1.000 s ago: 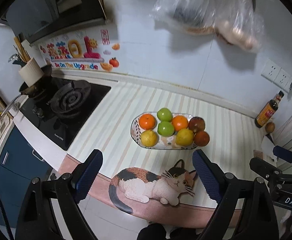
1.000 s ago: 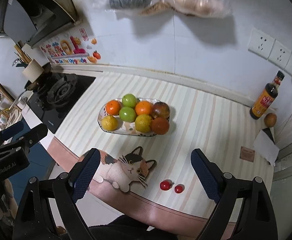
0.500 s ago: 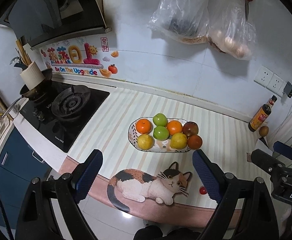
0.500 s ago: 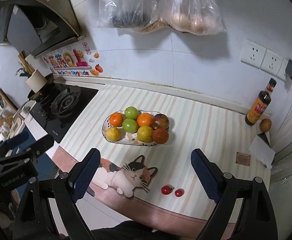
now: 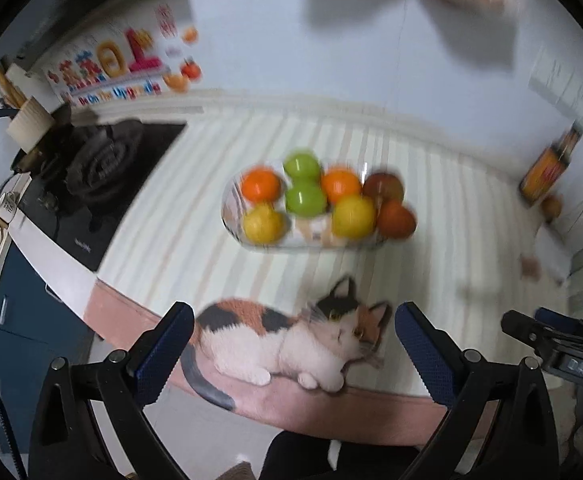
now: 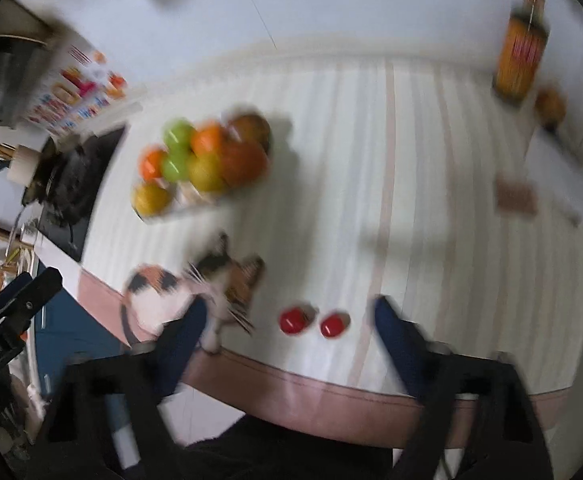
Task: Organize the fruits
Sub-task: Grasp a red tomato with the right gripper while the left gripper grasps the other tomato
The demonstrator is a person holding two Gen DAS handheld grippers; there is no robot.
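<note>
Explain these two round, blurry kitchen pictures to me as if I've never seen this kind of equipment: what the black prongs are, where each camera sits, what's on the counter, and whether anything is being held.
There is no robot here. A person holds a hand tool in each hand, and each tool carries a wide-angle camera looking forward along its two fingers. The black prongs with blue pads at the bottom are those fingers.

One picture comes from the left gripper, the other from the right gripper. Both stand open and hold nothing.

On the striped counter sits an oval fruit plate with orange, green, yellow and reddish fruit. Near the front edge is a printed cat picture. Two small red fruits lie loose on the counter, just ahead of the right gripper. A sauce bottle stands by the wall, and a gas stove is on the left.

The blur means the cameras are moving.
</note>
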